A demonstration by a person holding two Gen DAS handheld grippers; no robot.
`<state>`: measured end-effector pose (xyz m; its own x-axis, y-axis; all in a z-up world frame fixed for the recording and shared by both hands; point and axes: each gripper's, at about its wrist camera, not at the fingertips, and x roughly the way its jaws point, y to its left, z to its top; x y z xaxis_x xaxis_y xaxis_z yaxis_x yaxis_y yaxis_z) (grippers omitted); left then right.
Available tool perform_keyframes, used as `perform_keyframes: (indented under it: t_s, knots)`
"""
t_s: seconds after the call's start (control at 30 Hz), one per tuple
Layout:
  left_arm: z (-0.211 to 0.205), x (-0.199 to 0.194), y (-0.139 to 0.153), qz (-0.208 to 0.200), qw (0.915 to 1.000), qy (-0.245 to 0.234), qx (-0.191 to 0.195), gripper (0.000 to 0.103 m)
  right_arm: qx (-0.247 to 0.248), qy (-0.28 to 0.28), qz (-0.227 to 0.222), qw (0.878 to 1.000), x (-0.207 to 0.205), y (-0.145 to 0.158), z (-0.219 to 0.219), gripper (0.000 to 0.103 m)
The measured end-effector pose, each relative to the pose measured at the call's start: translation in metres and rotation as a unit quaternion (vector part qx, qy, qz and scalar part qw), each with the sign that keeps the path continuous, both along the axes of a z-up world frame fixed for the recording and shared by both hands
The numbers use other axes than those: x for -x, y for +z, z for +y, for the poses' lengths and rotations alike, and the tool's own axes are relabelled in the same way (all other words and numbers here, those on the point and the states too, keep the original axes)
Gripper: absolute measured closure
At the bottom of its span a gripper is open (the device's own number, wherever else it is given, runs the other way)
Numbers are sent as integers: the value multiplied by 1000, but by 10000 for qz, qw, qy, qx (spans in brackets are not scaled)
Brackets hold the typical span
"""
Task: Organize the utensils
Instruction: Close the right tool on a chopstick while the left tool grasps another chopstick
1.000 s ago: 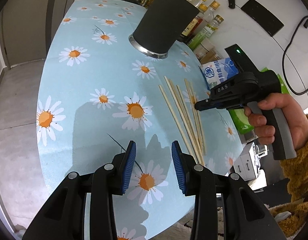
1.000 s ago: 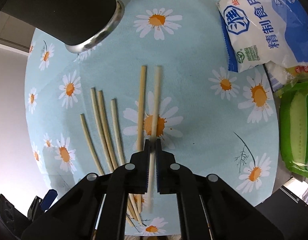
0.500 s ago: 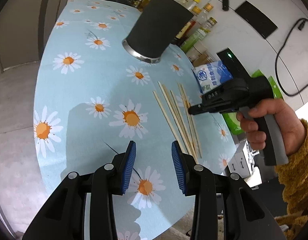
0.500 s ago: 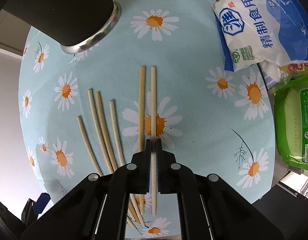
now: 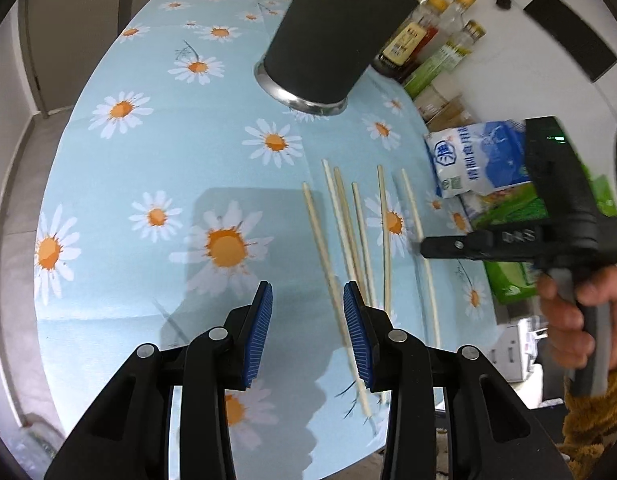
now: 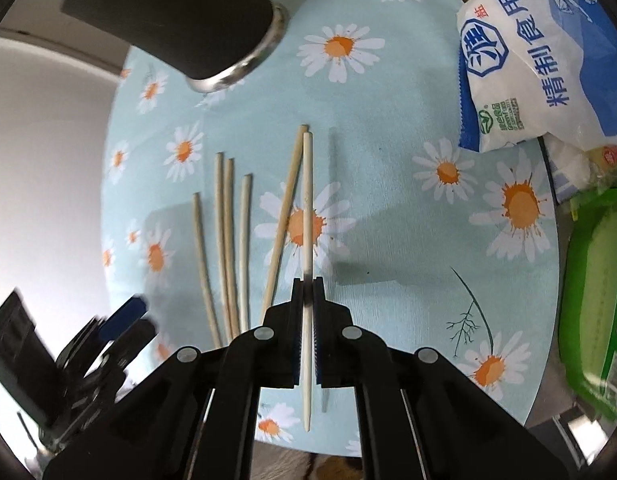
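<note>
Several pale wooden chopsticks (image 5: 350, 236) lie side by side on the daisy tablecloth (image 5: 148, 152). My right gripper (image 6: 307, 286) is shut on one chopstick (image 6: 307, 200) and holds it lifted above the cloth, its shadow beside it; it also shows in the left wrist view (image 5: 424, 246). The other chopsticks (image 6: 228, 236) lie to its left. A black utensil holder (image 5: 332, 36) with a steel base stands at the far side. My left gripper (image 5: 307, 334) is open and empty above the near ends of the chopsticks.
A blue and white salt bag (image 6: 536, 52) and green packets (image 6: 600, 300) lie at the right. Sauce bottles (image 5: 428, 36) stand behind the holder by the wall. The table edge (image 5: 48, 240) curves at left and near.
My right gripper closed on the rightmost chopstick and lifted it off the cloth. My left gripper moved to the right, closer to the chopsticks.
</note>
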<state>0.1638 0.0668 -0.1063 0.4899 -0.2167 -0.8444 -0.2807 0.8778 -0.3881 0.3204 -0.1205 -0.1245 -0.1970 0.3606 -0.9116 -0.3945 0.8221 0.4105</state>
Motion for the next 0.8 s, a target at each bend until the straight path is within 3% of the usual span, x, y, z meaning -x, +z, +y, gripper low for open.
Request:
perform_keyframes:
  t_s: [0.33, 0.53, 0.8]
  knots:
    - [-26, -40, -14, 844, 9942, 309, -592, 70, -649, 459, -165, 9967, -8, 20, -24, 98]
    - [-38, -54, -23, 1269, 9862, 381, -990, 82, -826, 596, -147, 9947, -11, 24, -34, 98]
    - [-45, -70, -28, 1669, 9782, 461, -1147, 86, -1047, 818, -63, 9911, -13, 30, -40, 98]
